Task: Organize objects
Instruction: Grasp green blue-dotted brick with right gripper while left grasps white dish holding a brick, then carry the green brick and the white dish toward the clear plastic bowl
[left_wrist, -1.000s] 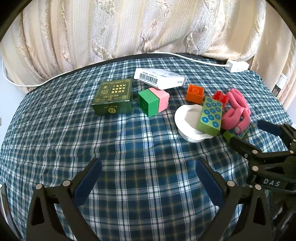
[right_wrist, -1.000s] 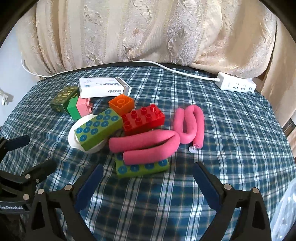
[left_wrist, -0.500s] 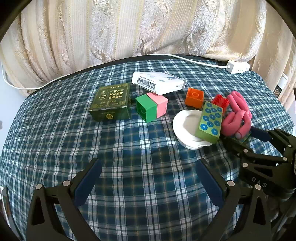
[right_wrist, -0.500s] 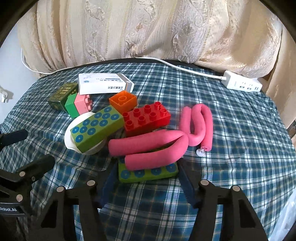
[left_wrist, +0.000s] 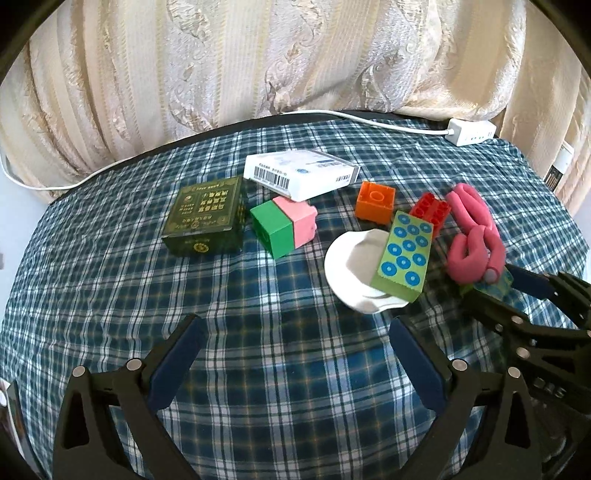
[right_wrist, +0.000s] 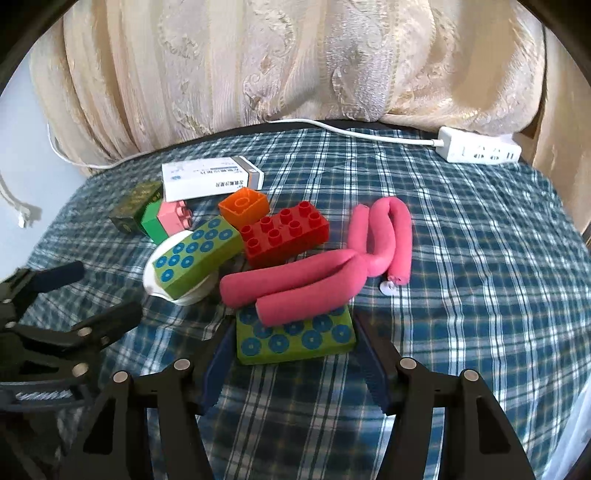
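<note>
right gripper clamped on flat green toy block w/ blue dots, lying on blue plaid cloth; pink foam tube draped over block's far edge. left gripper jaws apart, nothing btwn, over bare cloth near white dish.

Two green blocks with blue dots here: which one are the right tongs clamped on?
The flat one lying on the cloth under the pink foam tube, between the right tongs. The other dotted block leans tilted on the white dish, untouched.
</note>
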